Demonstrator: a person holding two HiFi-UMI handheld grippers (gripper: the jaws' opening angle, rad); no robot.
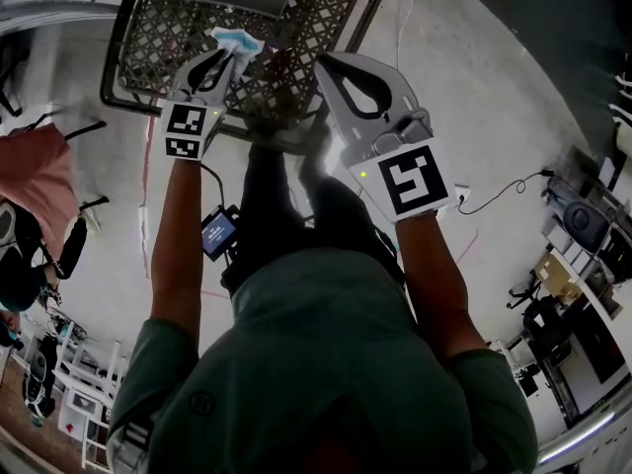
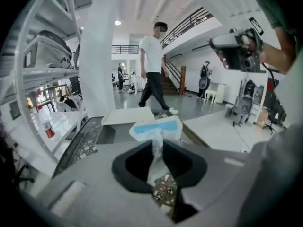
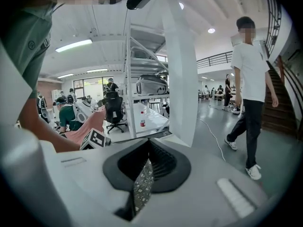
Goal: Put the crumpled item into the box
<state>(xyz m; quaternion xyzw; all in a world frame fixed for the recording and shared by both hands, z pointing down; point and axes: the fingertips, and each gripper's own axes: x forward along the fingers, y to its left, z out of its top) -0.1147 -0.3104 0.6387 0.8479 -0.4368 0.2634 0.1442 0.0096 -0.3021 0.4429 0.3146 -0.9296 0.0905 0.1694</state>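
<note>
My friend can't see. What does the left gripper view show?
The left gripper pinches a crumpled white-and-blue item between its fingers, above a metal lattice table. Behind, a person walks across a bright hall.

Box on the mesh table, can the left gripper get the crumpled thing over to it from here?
Probably yes. The left gripper is shut on the crumpled item, and the box lies just ahead on the mesh table with nothing between them.

floor: grey, glossy | white column beside shelving rack | staircase at right | ceiling lights lit
</note>
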